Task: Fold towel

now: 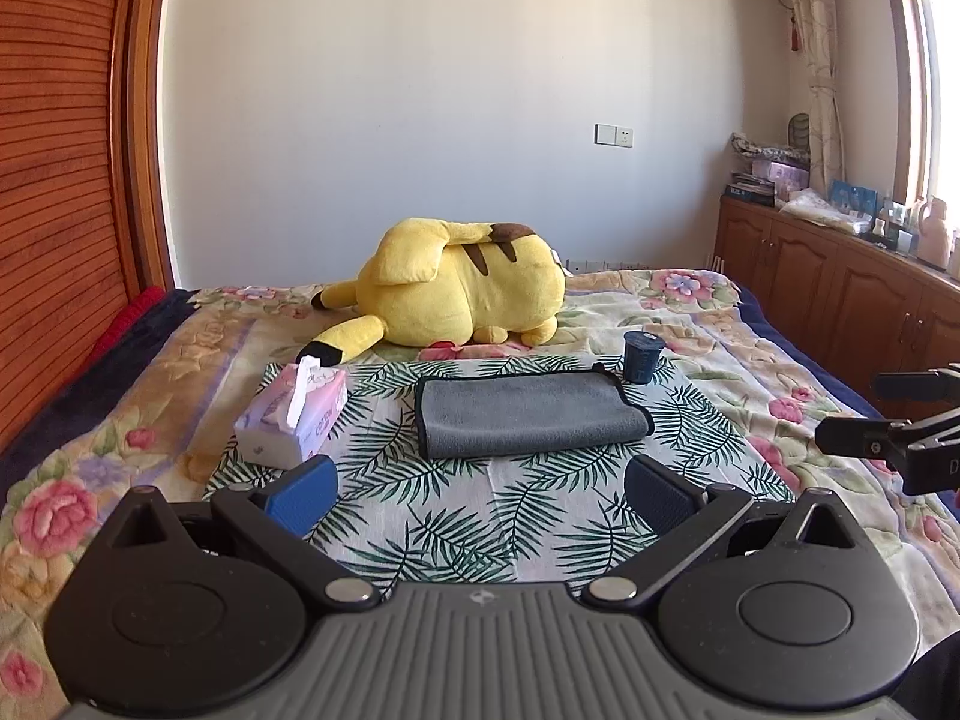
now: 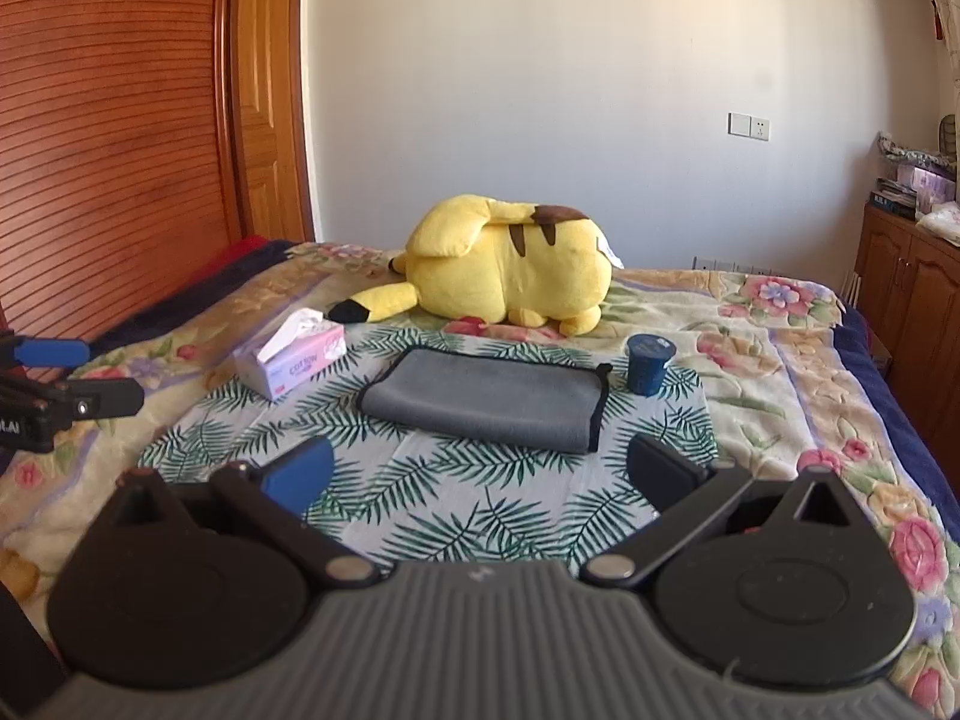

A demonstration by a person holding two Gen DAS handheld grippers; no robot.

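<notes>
This is looking like a bedroom in a home. A soft flowery quilt point(image 1: 690, 324) is covering a big bed, and a yellow plush toy point(image 1: 462, 288) is lying on it. Brown wooden cupboards point(image 1: 840, 294) are standing along the wall, and pale curtains point(image 1: 816, 60) are hanging by the window.

Light: bright daylight streaming in from the window point(image 1: 936, 90) on the right
Shadows: soft
Edges: strong fisheye bending, dark corners
Focus: fairly sharp, slightly grainy
</notes>
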